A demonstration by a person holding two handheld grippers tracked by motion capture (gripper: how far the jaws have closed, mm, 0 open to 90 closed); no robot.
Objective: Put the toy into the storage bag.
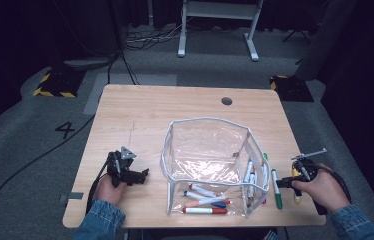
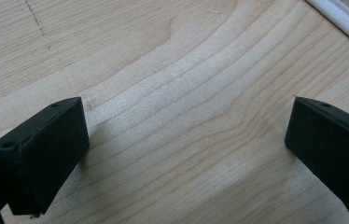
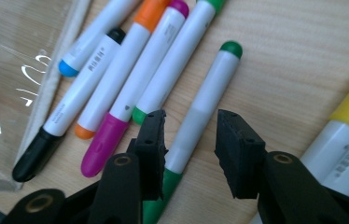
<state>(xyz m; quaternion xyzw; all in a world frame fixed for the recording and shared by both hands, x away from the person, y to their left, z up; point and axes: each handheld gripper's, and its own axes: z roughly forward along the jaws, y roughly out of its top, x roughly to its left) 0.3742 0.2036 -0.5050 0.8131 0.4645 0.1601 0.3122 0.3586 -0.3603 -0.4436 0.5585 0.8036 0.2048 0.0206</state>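
White-barrelled marker [image 3: 199, 112], green cap and tip, between right gripper [image 3: 190, 140] jaws.

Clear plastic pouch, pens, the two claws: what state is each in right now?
Clear plastic pouch: standing, top open, pens lying inside.
Green-capped white marker pen: capped, flat on the table, between the right claw's jaws, not gripped.
Right claw: open, astride it.
Left claw: open, empty.

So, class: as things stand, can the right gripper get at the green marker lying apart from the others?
Probably yes. The right gripper already straddles the green marker, jaws open on either side, with the neighbouring green-capped marker lying just clear.
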